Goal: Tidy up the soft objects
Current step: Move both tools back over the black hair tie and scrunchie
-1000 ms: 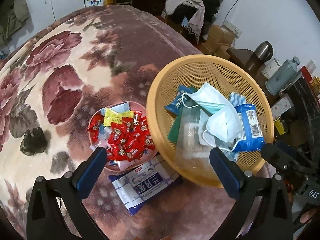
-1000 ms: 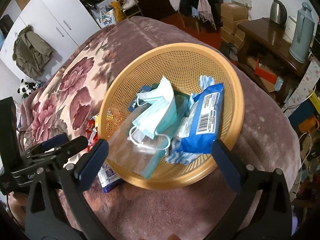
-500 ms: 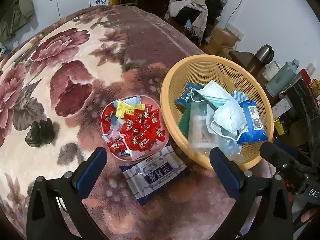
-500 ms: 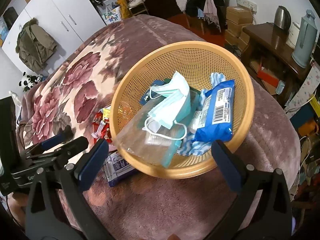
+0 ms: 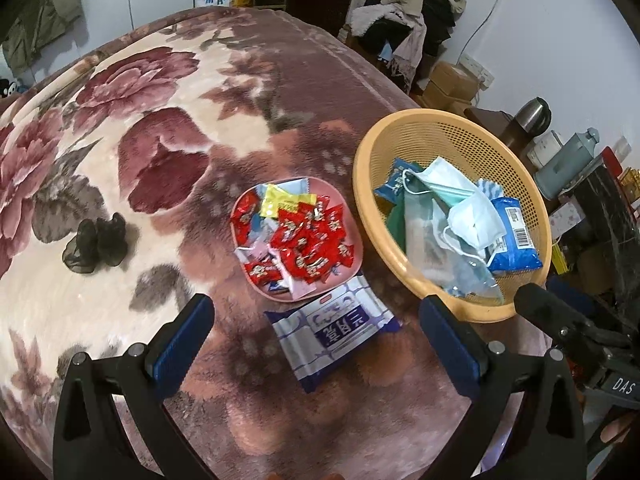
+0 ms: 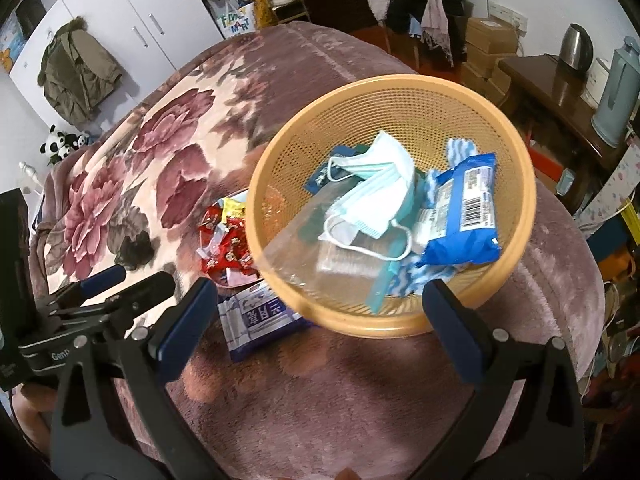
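Observation:
An orange mesh basket on the flowered blanket holds face masks, a blue wipes pack and a clear bag. A white-and-blue tissue pack lies on the blanket beside a pink plate of red candies. A black hair scrunchie lies far left. My left gripper is open above the tissue pack. My right gripper is open and empty, in front of the basket.
The bed's edge drops off at the right, where a wooden table with a kettle and a thermos stands. Cartons and a chair piled with clothes stand at the back. White wardrobes are at the left.
Both grippers have pulled back and up, so the basket, plate and tissue pack look farther off. The scrunchie has come further into view. Both grippers stayed open.

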Demonstrator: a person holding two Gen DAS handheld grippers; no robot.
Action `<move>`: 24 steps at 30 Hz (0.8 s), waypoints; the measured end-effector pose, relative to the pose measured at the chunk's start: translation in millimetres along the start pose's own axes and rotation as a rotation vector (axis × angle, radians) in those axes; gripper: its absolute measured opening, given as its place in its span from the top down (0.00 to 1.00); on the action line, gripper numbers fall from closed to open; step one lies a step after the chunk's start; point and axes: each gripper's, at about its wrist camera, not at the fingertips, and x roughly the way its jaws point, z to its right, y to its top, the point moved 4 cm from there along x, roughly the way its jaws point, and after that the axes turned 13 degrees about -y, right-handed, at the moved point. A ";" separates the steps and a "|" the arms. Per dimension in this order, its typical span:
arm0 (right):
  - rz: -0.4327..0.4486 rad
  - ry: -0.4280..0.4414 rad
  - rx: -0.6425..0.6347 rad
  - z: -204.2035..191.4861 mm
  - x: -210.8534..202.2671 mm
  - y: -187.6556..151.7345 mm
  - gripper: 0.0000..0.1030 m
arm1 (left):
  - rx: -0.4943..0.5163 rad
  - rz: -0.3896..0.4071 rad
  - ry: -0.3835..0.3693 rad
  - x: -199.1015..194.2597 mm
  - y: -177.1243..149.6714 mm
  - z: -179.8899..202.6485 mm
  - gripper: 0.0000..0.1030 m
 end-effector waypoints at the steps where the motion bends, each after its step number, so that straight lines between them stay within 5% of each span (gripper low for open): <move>1: 0.000 0.001 -0.005 -3.0 0.1 -1.2 0.00 | -0.004 0.001 -0.001 -1.6 -1.6 -2.5 0.00; 24: -0.020 0.033 -0.150 -91.0 4.1 -20.9 0.00 | -0.138 0.028 0.031 -34.2 -36.3 -83.8 0.00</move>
